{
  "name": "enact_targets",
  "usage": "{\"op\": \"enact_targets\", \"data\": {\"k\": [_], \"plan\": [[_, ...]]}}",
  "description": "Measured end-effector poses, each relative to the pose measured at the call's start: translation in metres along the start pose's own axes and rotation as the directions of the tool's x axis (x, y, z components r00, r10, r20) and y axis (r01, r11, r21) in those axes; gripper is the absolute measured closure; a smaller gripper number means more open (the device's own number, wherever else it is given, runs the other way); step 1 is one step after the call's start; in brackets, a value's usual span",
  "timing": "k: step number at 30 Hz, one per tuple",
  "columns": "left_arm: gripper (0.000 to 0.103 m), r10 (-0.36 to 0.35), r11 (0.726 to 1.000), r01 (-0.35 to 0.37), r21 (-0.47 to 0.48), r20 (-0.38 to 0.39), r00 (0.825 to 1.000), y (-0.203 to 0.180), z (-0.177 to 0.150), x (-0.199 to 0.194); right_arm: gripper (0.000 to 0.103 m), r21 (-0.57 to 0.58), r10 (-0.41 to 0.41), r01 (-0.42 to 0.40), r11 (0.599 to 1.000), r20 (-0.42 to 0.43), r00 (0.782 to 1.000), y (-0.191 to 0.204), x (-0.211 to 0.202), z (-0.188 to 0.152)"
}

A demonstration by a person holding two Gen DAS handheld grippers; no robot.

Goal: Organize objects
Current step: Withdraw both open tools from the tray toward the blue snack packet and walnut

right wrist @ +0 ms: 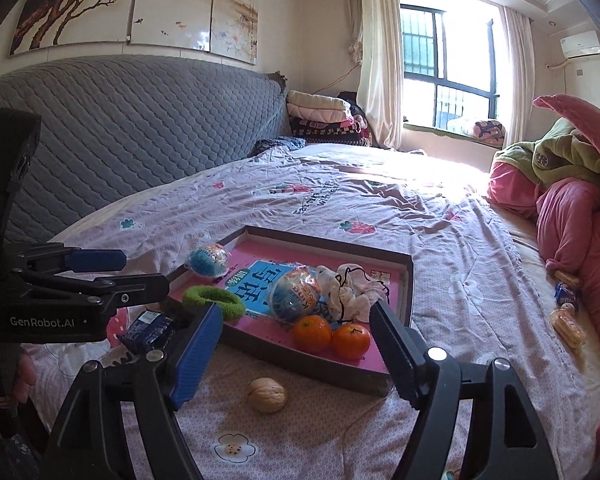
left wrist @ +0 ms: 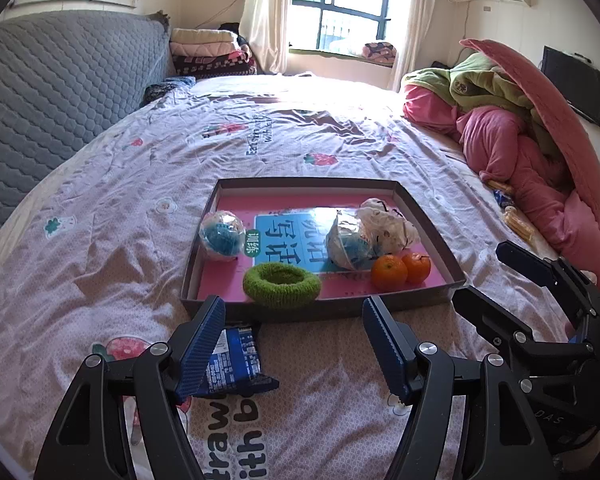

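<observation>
At frame centre, both views: shallow cardboard tray (left wrist: 428,216) on the bedsheet (left wrist: 120,200), pink-lined, blue printed booklet (left wrist: 288,240) flat on its floor. In the tray: green fuzzy ring (left wrist: 282,284) at the near edge; two oranges (left wrist: 389,273) touching each other at lower right; wrapped ball (left wrist: 222,234) at left; second wrapped ball (right wrist: 294,294) against crumpled white cloth (left wrist: 388,224) at right.

Lower left of left-wrist view: blue snack packet (left wrist: 236,360) on the sheet, just outside the tray's near wall, partly hidden behind a finger pad. Lower centre of right-wrist view: walnut (right wrist: 267,395) on the sheet, just outside the tray.

Left gripper (left wrist: 294,344): jaws spread wide, nothing clamped. Right gripper (right wrist: 296,352): jaws spread wide, nothing clamped, walnut lying below the gap.

Right edge: pink and green bedding heap (left wrist: 512,128). Upper left: grey quilted headboard (left wrist: 48,92).
</observation>
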State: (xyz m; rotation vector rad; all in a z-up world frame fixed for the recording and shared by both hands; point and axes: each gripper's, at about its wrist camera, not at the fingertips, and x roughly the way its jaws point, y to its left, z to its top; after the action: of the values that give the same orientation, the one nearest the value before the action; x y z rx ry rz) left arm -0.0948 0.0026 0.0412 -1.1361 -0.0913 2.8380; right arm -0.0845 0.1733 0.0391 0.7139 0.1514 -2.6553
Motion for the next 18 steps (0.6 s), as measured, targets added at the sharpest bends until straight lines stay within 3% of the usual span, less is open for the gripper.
{"op": "enact_targets", "data": {"k": [18], "plan": [[0.03,0.012,1.0,-0.013,-0.014,-0.096,0.995,0.019,-0.039,0.017,0.025,0.051,0.042,-0.036,0.998,-0.13,0.991,0.012,0.023,-0.039]]}}
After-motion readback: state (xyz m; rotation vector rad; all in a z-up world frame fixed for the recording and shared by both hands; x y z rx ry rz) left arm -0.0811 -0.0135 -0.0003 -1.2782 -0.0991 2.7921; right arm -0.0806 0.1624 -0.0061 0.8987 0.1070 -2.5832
